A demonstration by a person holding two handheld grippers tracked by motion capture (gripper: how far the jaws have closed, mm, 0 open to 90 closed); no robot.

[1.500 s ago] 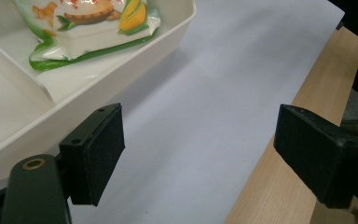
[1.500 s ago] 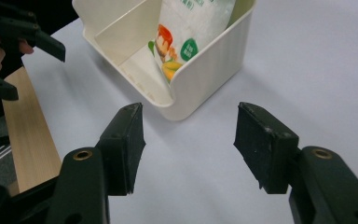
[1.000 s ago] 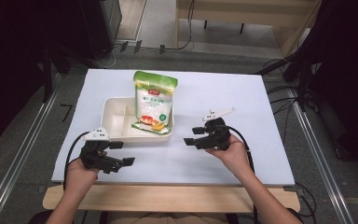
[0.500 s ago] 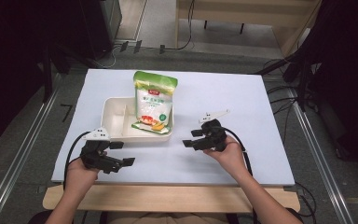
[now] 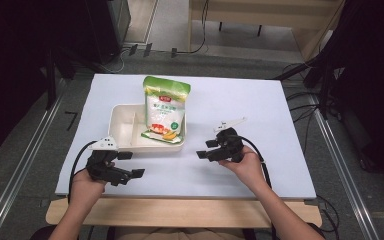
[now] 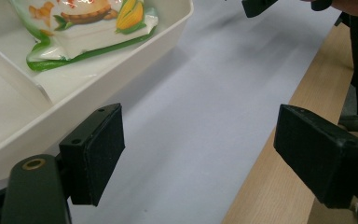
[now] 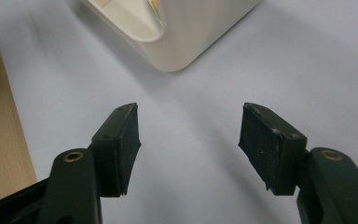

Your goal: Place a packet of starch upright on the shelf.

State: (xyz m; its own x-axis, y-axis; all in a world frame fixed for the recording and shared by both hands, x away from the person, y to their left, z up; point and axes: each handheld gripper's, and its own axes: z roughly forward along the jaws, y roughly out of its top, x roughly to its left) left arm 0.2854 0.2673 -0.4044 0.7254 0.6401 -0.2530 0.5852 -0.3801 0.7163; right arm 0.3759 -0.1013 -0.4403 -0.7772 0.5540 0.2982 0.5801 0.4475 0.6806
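Food pouch (image 5: 165,111) propped upright in the cream tray (image 5: 122,131) on the table (image 5: 260,115), leaning on its far rim; left gripper (image 5: 126,165) and right gripper (image 5: 206,148) spread, empty, flanking for access.

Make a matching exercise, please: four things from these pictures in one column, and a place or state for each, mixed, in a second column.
Things:
1. pouch
2. tray
3. left gripper
4. right gripper

Places or states:
A. open, right of the tray
B. cream, with a divider inside
C. leans in the tray's right compartment
D. open, at the table's near edge, before the tray

Pairs: 1-C, 2-B, 3-D, 4-A
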